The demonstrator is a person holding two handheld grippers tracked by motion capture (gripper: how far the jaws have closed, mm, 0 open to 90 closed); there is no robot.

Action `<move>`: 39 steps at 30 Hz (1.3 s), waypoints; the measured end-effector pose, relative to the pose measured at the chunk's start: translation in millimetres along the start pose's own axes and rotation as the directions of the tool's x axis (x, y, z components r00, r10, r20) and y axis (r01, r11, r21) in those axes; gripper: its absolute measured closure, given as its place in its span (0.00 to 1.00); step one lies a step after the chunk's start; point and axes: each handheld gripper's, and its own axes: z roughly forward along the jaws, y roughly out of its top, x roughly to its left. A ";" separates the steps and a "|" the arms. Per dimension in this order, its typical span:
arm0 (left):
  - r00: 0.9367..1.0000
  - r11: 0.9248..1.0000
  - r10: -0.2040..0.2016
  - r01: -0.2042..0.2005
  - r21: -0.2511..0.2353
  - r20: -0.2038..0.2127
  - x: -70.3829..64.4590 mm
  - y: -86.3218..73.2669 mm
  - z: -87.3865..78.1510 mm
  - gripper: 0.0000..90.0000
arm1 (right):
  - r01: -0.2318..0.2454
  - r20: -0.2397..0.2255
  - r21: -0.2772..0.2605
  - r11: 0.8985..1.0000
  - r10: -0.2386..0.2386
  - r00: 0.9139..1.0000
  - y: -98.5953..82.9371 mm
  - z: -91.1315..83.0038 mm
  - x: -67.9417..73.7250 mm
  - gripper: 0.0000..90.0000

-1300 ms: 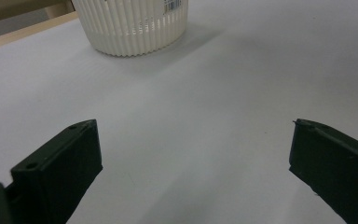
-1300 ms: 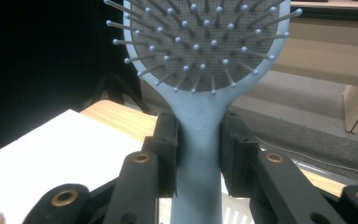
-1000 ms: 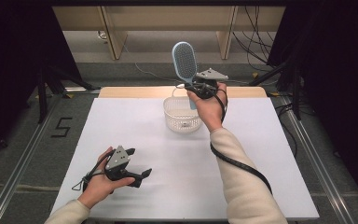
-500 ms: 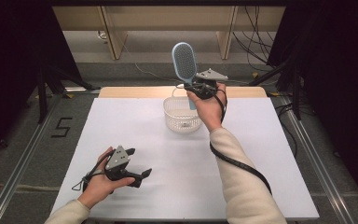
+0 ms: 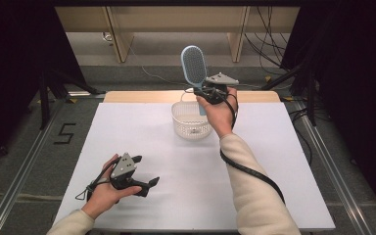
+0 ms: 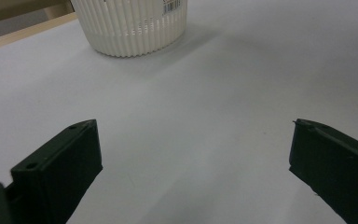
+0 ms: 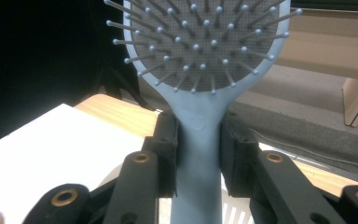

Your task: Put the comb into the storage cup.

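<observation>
A light blue hairbrush [image 5: 194, 67] with a grey bristle pad stands upright above the far side of a white ribbed basket [image 5: 191, 119]. My right gripper [image 5: 206, 91] is shut on the hairbrush's handle [image 7: 198, 154], with both jaws pressed against its neck and the bristles facing the camera. My left gripper [image 5: 149, 184] rests low over the white table near the front left, open with nothing between its jaws. In the left gripper view the basket [image 6: 130, 23] sits ahead, with a barcode label on its wall.
The white table sheet [image 5: 274, 161] has a wooden strip [image 5: 127, 96] along its far edge. Metal rails run along both sides on the floor, and a "5" mark [image 5: 64, 133] lies left of the table. Cables [image 5: 274, 29] trail at the back right.
</observation>
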 end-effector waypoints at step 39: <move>1.000 1.000 -0.001 0.001 -0.002 0.002 -0.3 0.1 -0.2 0.02 | -0.003 0.014 0.011 1.000 0.003 1.000 -2.2 8.3 -1.2 0.79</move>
